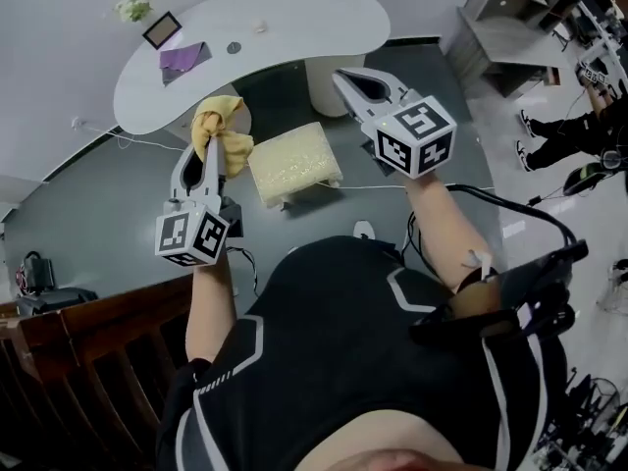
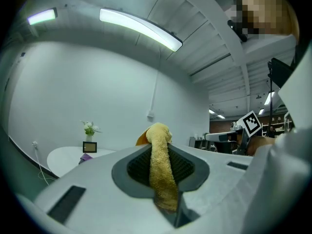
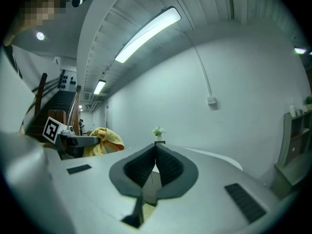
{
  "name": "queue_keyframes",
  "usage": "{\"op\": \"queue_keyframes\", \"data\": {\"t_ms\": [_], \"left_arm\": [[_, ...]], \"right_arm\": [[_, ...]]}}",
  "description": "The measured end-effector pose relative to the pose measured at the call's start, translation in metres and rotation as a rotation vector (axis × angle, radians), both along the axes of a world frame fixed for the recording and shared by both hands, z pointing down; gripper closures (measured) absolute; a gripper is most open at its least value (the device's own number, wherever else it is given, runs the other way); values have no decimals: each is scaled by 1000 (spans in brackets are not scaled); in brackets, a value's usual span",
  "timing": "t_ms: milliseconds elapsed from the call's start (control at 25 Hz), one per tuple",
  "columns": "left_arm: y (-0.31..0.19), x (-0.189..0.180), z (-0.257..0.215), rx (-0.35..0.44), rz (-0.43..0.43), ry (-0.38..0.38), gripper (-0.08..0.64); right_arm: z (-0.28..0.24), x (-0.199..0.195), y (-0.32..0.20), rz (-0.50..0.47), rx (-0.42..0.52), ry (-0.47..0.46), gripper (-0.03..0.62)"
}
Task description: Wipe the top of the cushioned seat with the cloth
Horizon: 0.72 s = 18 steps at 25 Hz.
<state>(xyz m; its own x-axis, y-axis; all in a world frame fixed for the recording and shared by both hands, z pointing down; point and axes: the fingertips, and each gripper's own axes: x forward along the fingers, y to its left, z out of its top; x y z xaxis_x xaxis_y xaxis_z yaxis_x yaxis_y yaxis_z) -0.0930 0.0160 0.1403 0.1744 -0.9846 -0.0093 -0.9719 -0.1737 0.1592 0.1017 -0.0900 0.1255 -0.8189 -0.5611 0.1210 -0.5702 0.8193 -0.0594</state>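
Yellow terry cloth (image 2: 161,169) hangs pinched between the ribbed black pads of the left gripper (image 2: 158,152). Its looped pile is bunched into a thick roll that spills past the tips in a soft knot. That firm, centred pinch probably serves to leave enough loose fabric ahead of the jaws to drag across a surface.

In the head view the pale yellow square cushioned seat (image 1: 294,162) stands on the grey floor (image 1: 118,194) beside a white curved table (image 1: 294,18), its padded top finely textured and bare. The cloth is lifted clear of it, just off its left edge, so wiping has seemingly not begun.

The right gripper (image 3: 156,152) is raised above the seat's far side, its jaws pressed together at the tips and holding nothing.
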Motion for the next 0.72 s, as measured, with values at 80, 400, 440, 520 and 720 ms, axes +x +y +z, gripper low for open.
{"op": "queue_keyframes", "data": {"t_ms": [80,400,440,520,720], "left_arm": [[-1,0,-11,26,-2,-14,494],[0,0,-35,75,-53,-58,494],[0,0,-36,80,-63,-56,494],[3,1,-38,94,-81,-55,494],[5,-1,-41,97,-94,-40,493]], "right_arm": [[-8,4,-4,5,21,0,588],[-22,1,-14,31,59,38,588],[-22,1,-16,33,58,45,588],[-22,0,-16,33,55,49,588],[-22,-1,-16,22,56,59,588]]}}
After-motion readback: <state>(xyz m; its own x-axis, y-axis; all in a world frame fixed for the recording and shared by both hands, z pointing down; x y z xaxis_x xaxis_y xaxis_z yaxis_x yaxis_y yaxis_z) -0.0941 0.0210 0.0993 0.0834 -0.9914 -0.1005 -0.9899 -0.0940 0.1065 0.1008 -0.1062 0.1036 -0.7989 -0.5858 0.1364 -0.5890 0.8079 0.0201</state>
